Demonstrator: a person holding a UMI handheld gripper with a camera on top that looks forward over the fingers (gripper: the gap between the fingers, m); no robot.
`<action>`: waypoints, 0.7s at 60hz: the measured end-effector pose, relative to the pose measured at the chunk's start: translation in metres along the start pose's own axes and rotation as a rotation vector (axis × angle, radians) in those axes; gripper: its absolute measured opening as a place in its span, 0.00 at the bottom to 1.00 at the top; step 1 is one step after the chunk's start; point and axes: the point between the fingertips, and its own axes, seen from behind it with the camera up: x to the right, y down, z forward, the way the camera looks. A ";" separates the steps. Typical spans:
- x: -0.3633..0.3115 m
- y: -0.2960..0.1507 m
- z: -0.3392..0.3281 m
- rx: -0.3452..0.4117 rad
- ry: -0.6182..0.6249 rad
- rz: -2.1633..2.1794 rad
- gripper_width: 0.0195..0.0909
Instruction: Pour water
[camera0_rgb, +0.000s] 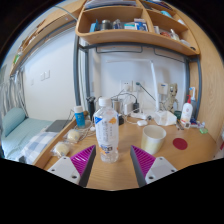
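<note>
My gripper (110, 160) is spread wide, one pink pad (82, 158) to the left and the other to the right, with the water bottle (106, 128) standing upright between them on the wooden desk (120, 172). I judge a gap at each side, so nothing is pinched yet; the bottle rests on its own base. I line up low on its body, below the label, because a grip there should let me tip it steadily. The cup (153, 138) waits just to the right and slightly farther off, open mouth up, near enough for a short pour. A red coaster (180, 143) lies beyond it.
</note>
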 end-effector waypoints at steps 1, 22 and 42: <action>0.000 -0.002 0.003 0.002 -0.001 -0.003 0.70; -0.005 -0.055 0.069 0.090 0.041 -0.052 0.62; -0.026 -0.054 0.102 0.170 0.068 -0.046 0.37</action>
